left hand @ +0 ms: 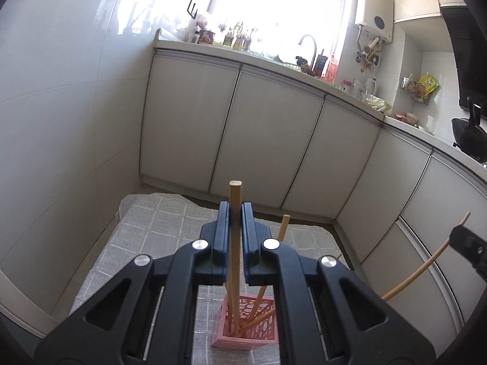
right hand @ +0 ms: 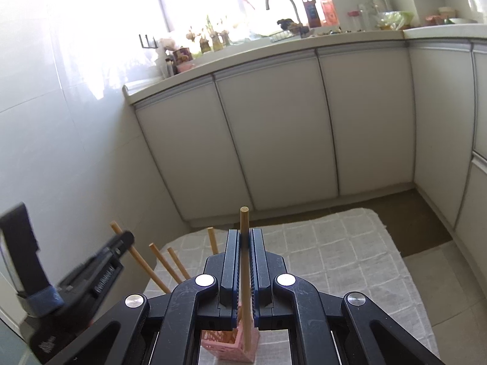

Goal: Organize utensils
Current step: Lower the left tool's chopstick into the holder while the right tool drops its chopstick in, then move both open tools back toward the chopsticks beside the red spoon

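A pink perforated holder (left hand: 247, 325) stands on a grey checked cloth (left hand: 143, 228). My left gripper (left hand: 236, 213) is shut on a wooden chopstick (left hand: 235, 200) held upright, its lower end inside the holder beside two leaning chopsticks (left hand: 261, 301). My right gripper (right hand: 244, 237) is shut on another wooden chopstick (right hand: 244, 222), also upright, its lower end at the holder (right hand: 234, 345). The right gripper shows at the right edge of the left wrist view (left hand: 468, 246); the left gripper shows at the left of the right wrist view (right hand: 91, 270).
White kitchen cabinets (left hand: 268, 127) run behind and to the right, with a cluttered counter, a faucet (right hand: 281, 0) and a window above. A tiled wall (left hand: 61, 121) stands on the left. A wok (left hand: 470, 135) sits on the counter at the far right.
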